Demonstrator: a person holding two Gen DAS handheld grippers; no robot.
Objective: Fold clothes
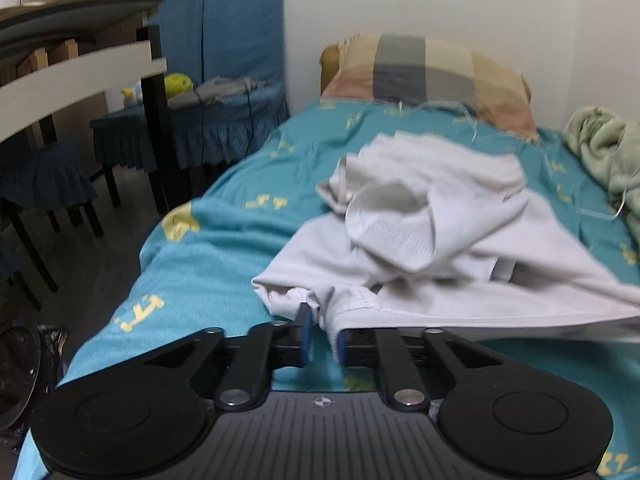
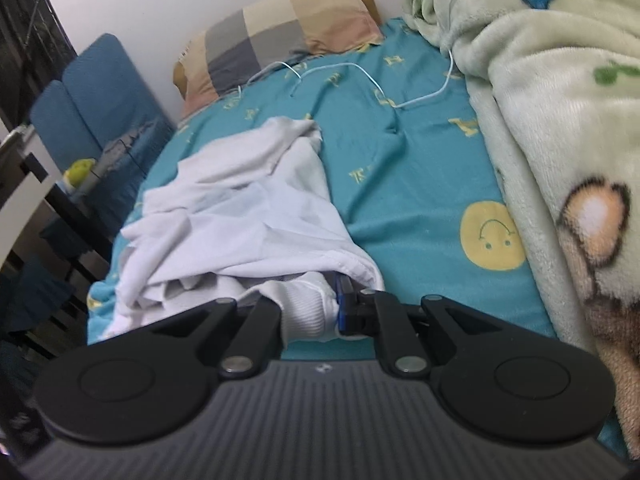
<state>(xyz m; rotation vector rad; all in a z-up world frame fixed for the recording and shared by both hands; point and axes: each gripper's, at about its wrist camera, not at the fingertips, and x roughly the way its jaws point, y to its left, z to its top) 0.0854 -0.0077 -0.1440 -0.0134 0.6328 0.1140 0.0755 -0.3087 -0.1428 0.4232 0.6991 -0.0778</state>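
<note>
a: white garment [image 1: 432, 216] lies crumpled on the teal bedsheet [image 1: 240, 216], near the checked pillow [image 1: 424, 68].

b: left gripper [image 1: 322, 340] pinches its near hem; right gripper [image 2: 310, 308] clenches a ribbed cuff.

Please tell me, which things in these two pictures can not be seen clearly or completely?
- Left wrist view: the crumpled white cotton garment runs off the right edge; motion blur smears it.
- Right wrist view: one of the right gripper fingers is hidden by a bunched white cuff.
- Right wrist view: the pale green fleece blanket is cut by the right edge.
- Left wrist view: the small yellow-green toy is too small to identify.
</note>
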